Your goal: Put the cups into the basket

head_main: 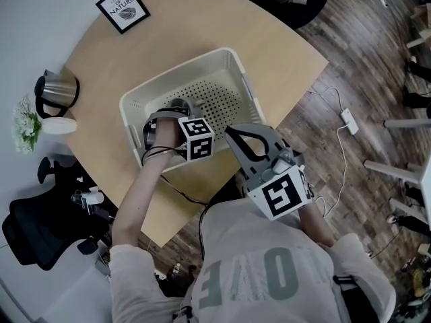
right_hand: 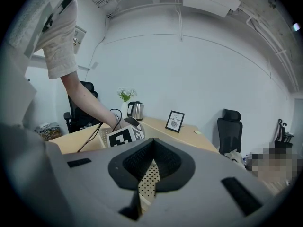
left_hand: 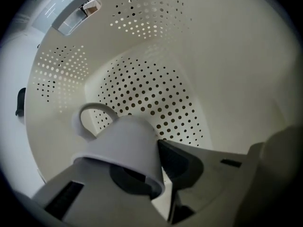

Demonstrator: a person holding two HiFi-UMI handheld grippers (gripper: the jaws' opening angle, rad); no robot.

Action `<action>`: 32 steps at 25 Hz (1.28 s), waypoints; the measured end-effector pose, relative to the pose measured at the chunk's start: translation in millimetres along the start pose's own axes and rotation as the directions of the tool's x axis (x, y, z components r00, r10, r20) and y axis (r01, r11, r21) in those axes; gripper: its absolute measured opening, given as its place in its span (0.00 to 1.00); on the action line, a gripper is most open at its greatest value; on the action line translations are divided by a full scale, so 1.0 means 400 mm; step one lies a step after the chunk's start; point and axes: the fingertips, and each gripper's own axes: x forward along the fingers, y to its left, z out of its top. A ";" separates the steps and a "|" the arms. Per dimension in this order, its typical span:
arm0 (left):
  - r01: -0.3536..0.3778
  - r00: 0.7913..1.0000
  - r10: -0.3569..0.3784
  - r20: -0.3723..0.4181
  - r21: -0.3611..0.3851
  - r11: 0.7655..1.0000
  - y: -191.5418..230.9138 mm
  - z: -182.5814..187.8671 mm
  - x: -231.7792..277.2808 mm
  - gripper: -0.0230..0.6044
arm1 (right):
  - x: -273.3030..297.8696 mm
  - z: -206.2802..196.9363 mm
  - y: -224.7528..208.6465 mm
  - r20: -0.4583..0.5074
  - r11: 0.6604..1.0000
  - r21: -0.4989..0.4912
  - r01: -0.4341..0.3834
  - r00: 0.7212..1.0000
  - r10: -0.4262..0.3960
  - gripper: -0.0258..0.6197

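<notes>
A white perforated basket [head_main: 232, 69] stands in the middle of the wooden table [head_main: 276, 52]. My left gripper [head_main: 168, 111] reaches down inside it and is shut on a white cup [head_main: 179, 104]. In the left gripper view the cup [left_hand: 124, 145] is tipped, handle up and to the left. Its rim is pinched between the jaws of the left gripper [left_hand: 158, 174], just above the basket's dotted floor [left_hand: 156, 98]. My right gripper [head_main: 236, 134] hovers at the basket's near right corner. The right gripper [right_hand: 150, 167] is shut and holds nothing; only a slit shows between its jaws.
At the table's left edge stand a steel kettle [head_main: 57, 89], a white dish [head_main: 59, 125] and small flowers [head_main: 25, 123]. A framed print [head_main: 122, 7] stands at the far side. A black office chair [head_main: 37, 227] is at the left, and a power strip [head_main: 350, 120] lies on the floor.
</notes>
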 end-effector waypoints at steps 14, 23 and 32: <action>-0.154 0.980 0.169 0.110 -0.130 0.980 0.036 0.023 -0.097 0.18 | -0.001 0.021 0.006 0.012 1.000 -0.016 -0.003 1.000 0.003 0.04; -0.253 0.886 0.359 0.293 -0.342 0.905 0.071 -0.012 -0.329 0.18 | 0.015 0.053 0.024 0.023 0.998 -0.058 -0.020 0.999 0.022 0.04; -0.005 0.293 0.813 0.503 -0.850 0.527 0.110 -0.100 -0.732 0.05 | 0.020 0.131 0.009 0.088 0.992 -0.128 0.019 0.996 -0.007 0.04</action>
